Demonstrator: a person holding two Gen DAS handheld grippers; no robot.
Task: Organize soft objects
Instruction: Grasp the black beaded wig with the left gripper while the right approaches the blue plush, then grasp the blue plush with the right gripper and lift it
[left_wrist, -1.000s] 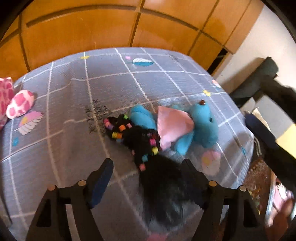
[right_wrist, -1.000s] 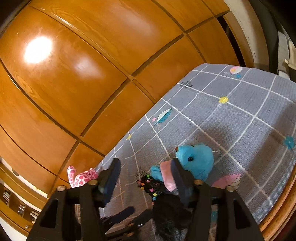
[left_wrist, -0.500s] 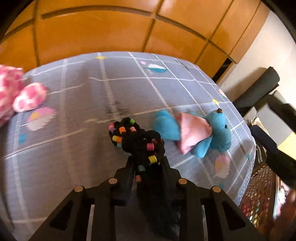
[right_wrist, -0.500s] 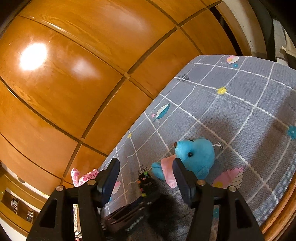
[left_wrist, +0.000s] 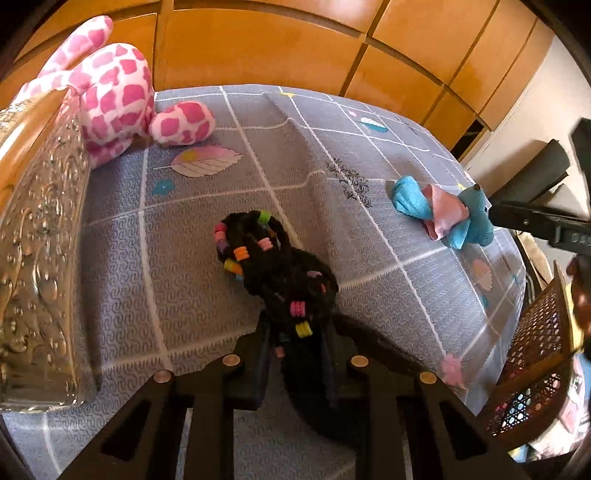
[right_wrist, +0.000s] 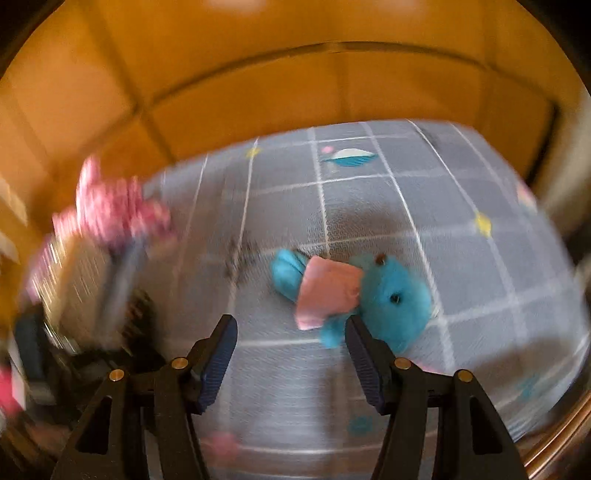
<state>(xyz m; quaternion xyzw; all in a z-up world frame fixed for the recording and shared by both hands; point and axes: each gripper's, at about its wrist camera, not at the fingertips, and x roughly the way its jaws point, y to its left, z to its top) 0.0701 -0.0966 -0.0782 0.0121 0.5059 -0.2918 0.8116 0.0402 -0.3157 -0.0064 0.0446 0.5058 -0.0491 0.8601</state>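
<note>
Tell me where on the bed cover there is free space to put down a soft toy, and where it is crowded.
Free: the wide grey stretch of the cover between the pink toy and the blue toy, and the strip between the black toy and the clear box. Crowded: the corner by the box and pink toy, and the edge around the blue toy, near the right gripper.

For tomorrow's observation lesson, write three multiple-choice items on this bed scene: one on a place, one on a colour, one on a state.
1. Where is the pink-spotted plush?
A. far corner of the bedspread, by the wooden wall
B. on the floor
C. inside a basket

2. What colour is the bear?
A. green
B. blue
C. yellow

3. What is between the left gripper pads?
A. nothing
B. the bear
C. the black beaded toy

Answers: A, it lies against the panelling; B, blue with a pink cloth; C, the closing jaws pinch its dark tail.
</note>
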